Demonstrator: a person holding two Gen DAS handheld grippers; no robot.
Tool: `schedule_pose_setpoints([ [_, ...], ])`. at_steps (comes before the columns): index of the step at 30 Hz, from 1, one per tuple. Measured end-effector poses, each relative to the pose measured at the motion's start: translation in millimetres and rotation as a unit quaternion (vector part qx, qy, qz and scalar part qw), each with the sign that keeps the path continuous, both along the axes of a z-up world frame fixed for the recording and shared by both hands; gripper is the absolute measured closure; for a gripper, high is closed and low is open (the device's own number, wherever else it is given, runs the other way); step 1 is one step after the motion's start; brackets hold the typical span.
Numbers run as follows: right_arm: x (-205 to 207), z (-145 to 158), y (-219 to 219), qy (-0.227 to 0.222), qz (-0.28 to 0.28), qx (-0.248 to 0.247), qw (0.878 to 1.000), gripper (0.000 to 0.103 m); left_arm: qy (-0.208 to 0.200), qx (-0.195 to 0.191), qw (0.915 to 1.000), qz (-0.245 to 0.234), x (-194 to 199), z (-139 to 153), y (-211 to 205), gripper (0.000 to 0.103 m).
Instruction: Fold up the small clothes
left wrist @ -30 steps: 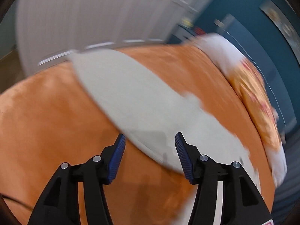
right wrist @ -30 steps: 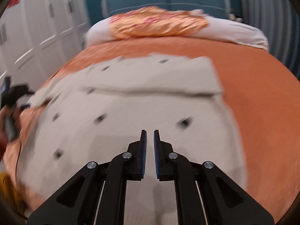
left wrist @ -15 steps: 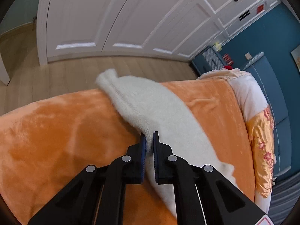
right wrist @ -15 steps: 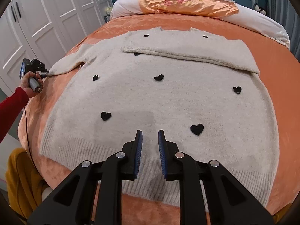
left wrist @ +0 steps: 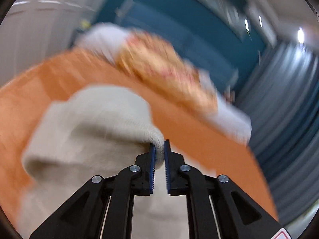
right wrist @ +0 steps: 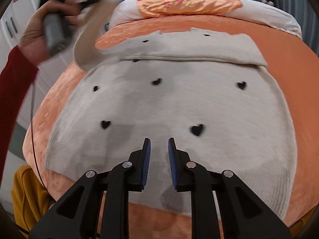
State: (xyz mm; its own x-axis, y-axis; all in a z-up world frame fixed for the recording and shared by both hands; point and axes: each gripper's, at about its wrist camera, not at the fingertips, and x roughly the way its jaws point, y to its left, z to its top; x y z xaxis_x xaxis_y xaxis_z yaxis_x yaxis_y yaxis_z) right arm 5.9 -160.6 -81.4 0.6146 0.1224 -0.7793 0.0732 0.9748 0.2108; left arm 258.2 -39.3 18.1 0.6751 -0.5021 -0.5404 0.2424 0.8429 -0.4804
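A cream knit sweater (right wrist: 179, 103) with small black hearts lies flat on the orange bedspread (right wrist: 289, 63). One sleeve (right wrist: 189, 47) is folded across its chest. My left gripper (left wrist: 159, 149) pinches the cuff of the other sleeve (left wrist: 95, 123), and its jaws are easing open slightly around the knit. In the right wrist view a hand (right wrist: 33, 33) carries that gripper high at the upper left, with the lifted sleeve (right wrist: 89, 45) trailing down to the shoulder. Over the sweater's lower hem, my right gripper (right wrist: 159, 145) has opening jaws with nothing between them.
An orange floral pillow (right wrist: 187, 2) on white bedding lies at the head of the bed, before a blue headboard. White cupboard doors stand to the left. A yellow cloth (right wrist: 26, 189) and a thin cable (right wrist: 32, 119) hang by the bed's near left edge.
My left gripper shut on the sleeve cuff, then swung it up off the bedspread toward the sweater body. My right gripper's jaws widened and it moved forward over the hem.
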Motion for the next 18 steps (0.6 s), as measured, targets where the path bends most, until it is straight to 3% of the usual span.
schedule_pose_setpoints([
  [3,-2.0,-1.8,-25.7,-0.001,-0.029,-0.005,1.000,0.077,0.074,0.038,0.9963,-0.021,-12.7,-60.9,-44.1,0.087],
  [5,-2.3,0.5,-43.1,-0.010,-0.045,-0.009,0.999,0.076,0.102,0.038,0.9940,-0.007,-18.8,-81.2,-36.5,0.086],
  [8,6.0,4.4,-63.9,-0.031,-0.060,-0.024,0.997,0.067,0.122,0.020,0.9913,0.043,-22.5,-93.9,11.4,0.075],
  [10,20.0,6.1,-74.3,-0.042,-0.066,-0.022,0.997,0.067,0.124,0.017,0.9884,0.087,-19.8,-94.1,50.0,0.069],
  [14,70.2,12.9,-96.7,-0.076,-0.084,-0.005,0.994,0.066,0.159,-0.019,0.9748,0.156,-5.7,-102.7,116.4,0.067],
  [18,122.7,9.0,-120.7,-0.091,-0.116,0.016,0.989,0.066,0.194,-0.061,0.9614,0.185,5.7,-118.2,146.3,0.067],
])
